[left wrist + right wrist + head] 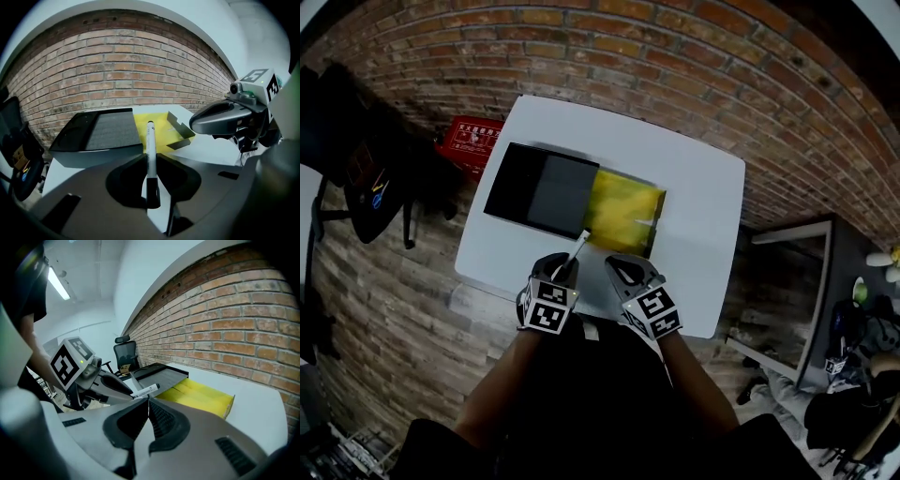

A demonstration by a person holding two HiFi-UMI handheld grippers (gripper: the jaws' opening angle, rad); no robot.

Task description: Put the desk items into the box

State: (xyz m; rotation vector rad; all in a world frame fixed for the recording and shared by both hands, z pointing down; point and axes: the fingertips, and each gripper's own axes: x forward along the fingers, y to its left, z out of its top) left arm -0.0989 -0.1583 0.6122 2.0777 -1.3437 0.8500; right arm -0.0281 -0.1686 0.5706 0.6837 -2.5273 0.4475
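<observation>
left gripper (150,159) clamped on white marker (150,140), tip aimed at open yellow box (179,125) just ahead on table (703,234), likely lining up the drop; right gripper (148,404) closed, empty, parked alongside

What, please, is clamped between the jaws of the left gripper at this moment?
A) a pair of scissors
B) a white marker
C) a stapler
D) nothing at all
B: in the left gripper view, the left gripper has its jaws pressed on a white marker, whose free end points towards the yellow box.
</observation>
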